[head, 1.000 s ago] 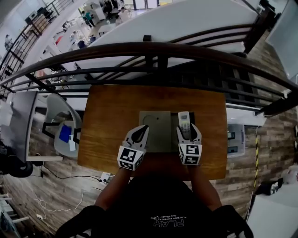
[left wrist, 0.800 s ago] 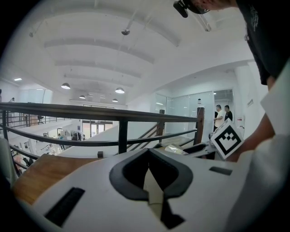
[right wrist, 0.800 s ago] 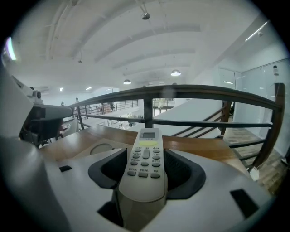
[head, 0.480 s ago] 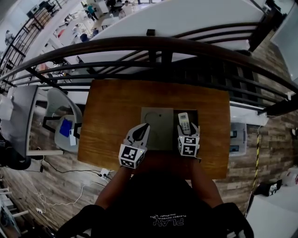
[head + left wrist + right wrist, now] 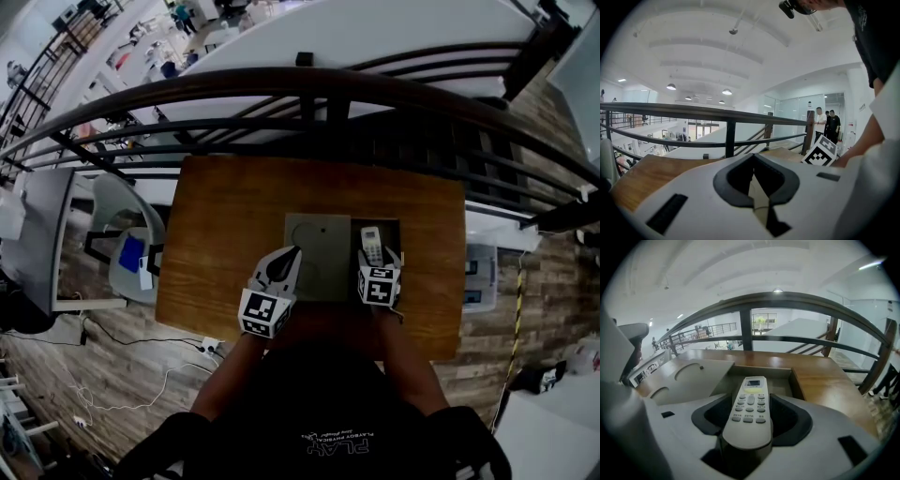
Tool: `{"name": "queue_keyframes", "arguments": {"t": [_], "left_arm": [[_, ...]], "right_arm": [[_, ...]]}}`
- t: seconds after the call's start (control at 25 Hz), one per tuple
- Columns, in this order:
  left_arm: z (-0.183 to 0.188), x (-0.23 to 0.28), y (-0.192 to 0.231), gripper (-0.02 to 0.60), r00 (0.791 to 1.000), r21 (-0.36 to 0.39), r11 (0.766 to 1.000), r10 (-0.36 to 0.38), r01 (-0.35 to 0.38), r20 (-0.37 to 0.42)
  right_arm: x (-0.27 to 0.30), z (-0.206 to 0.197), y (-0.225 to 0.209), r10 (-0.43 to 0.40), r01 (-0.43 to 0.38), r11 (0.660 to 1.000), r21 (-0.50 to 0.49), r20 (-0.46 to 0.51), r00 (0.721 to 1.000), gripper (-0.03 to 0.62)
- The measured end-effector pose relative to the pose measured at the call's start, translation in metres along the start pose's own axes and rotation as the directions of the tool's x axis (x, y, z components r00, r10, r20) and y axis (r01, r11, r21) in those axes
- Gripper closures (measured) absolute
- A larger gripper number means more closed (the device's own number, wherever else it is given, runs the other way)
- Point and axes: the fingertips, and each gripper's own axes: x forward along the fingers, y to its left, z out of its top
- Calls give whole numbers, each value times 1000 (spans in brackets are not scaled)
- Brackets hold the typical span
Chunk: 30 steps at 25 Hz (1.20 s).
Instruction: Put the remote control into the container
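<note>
Right gripper view: right tool (image 5: 749, 425) grips the remote control (image 5: 750, 401), container (image 5: 761, 373) at 12 o'clock; next I'd lower and release

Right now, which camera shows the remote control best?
The right gripper view: the remote control fills the middle, buttons and display clear. The head view shows it small, over the container. The left gripper view misses it.

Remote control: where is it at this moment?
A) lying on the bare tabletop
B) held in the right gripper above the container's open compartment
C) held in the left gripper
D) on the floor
B: the right gripper view shows the remote control clamped between the jaws of the right gripper, with the open compartment of the container just beyond it.
</note>
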Motion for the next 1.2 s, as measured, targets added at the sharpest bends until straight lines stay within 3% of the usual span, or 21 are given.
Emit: {"name": "queue_keyframes", "arguments": {"t": [0.92, 1.2], "left_arm": [[-1, 0, -4, 577, 1000, 5, 1000, -5, 5, 1], [4, -1, -5, 577, 1000, 11, 1000, -5, 5, 10]], "right_arm": [[14, -19, 1, 51, -43, 998, 47, -178, 983, 330], [5, -11, 1, 50, -44, 998, 44, -139, 989, 324]]}}
